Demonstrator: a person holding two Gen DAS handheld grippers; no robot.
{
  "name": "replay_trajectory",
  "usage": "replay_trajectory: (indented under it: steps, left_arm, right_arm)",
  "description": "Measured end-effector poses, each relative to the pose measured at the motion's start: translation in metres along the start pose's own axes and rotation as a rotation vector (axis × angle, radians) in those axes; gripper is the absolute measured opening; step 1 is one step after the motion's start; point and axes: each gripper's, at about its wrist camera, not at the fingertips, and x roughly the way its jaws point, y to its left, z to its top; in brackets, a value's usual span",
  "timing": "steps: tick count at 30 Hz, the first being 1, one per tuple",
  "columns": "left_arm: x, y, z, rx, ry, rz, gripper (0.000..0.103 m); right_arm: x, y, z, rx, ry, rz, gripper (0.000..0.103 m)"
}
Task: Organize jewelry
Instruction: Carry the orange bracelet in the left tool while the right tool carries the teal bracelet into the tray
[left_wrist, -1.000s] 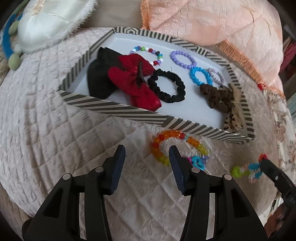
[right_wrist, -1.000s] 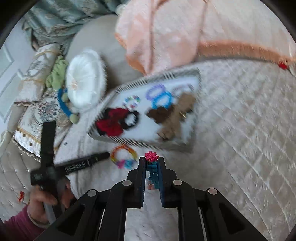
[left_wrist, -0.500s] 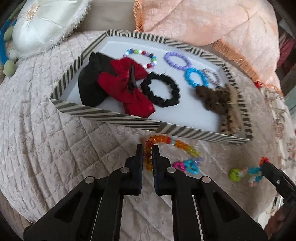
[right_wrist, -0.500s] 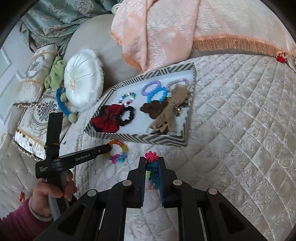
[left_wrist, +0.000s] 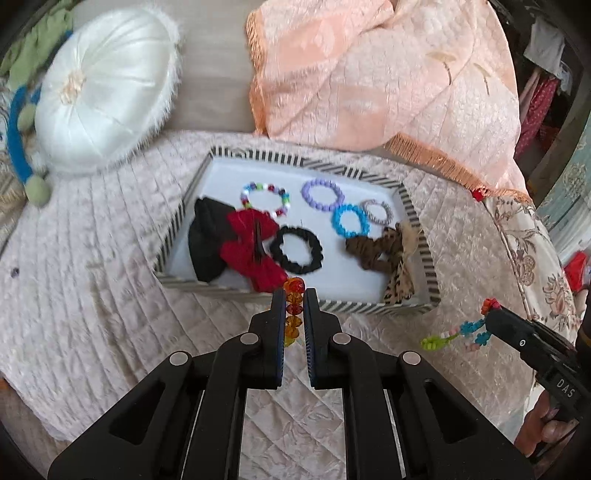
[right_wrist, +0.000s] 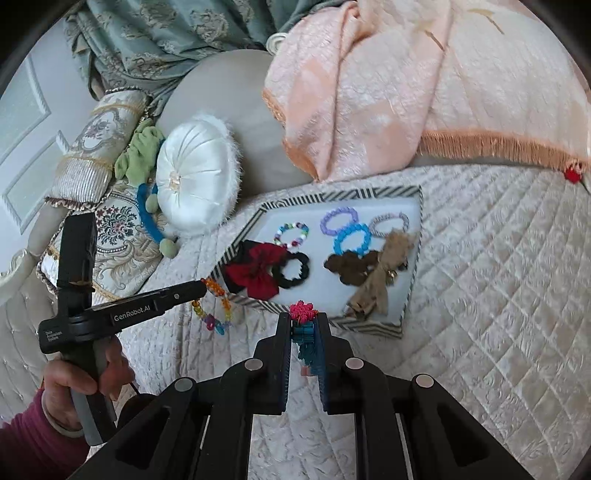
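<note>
Left wrist: left tool (left_wrist: 293, 295) clamps amber bracelet (left_wrist: 293, 308); right tool (right_wrist: 303, 321) clamps blue bracelet (right_wrist: 306, 334).

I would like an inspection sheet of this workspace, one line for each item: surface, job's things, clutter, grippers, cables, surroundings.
Surface: quilted beige bedspread.
Job's things: striped tray holding beaded bracelets, a black scrunchie, a red bow and brown hair ties; amber bead bracelet and pink-and-blue bead bracelet both lifted, outside the tray.
Clutter: nothing seen loose on the bedspread.
Grippers: left gripper shut on the amber bead bracelet; right gripper shut on the pink-and-blue bead bracelet.
Cables: nothing seen.
Surroundings: white round cushion, peach fringed blanket, patterned pillows, curtain.
</note>
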Motion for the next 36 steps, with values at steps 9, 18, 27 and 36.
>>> replay_trajectory:
  steps: [9, 18, 27, 36]
  left_arm:
    - [-0.007, -0.003, 0.012, 0.030, -0.029, 0.035, 0.008]
    - [-0.002, -0.001, 0.022, 0.042, -0.033, 0.064, 0.008]
    - [0.010, 0.001, 0.033, 0.052, -0.031, 0.088, 0.008]
    - [0.025, -0.002, 0.046, 0.068, -0.023, 0.102, 0.008]
  right_arm:
    - [0.003, 0.015, 0.017, -0.030, -0.013, -0.004, 0.011]
    - [0.013, 0.016, 0.025, -0.033, -0.003, -0.002, 0.011]
    - [0.026, 0.018, 0.032, -0.035, 0.005, 0.008, 0.011]
    - [0.042, 0.016, 0.038, -0.031, 0.019, 0.017, 0.011]
